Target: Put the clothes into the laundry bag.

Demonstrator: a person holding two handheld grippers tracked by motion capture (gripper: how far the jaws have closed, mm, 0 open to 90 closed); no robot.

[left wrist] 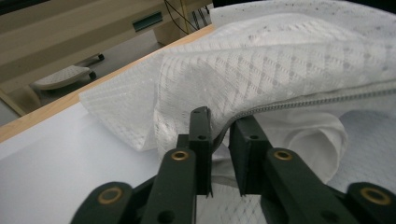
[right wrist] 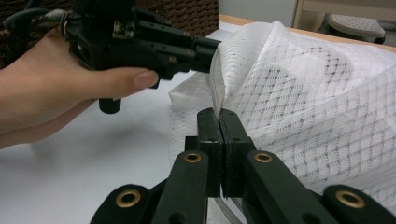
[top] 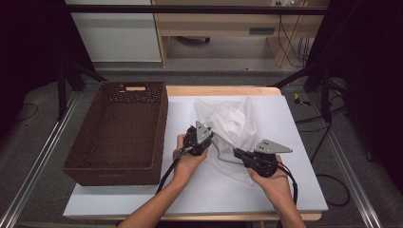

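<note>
While you hold a white mesh laundry bag between both tongs, the step in hand looks like working its zipper, or getting a two-point grip on its open edge. Your right tongs are clenched on the bag's zippered hem, pinching a fold of mesh. Your left tongs straddle the zipper line with a narrow gap between the jaws; from the right gripper view they appear to bite the edge higher up, so I read them as gripping the bag. The bag lies crumpled on the white surface, ahead of both tongs. A brown wicker basket sits to the outside of the left tongs. The bag's long axis seems to run away from you, its mouth facing your hands. Next, I judge, you need a steady pull apart without tearing.
</note>
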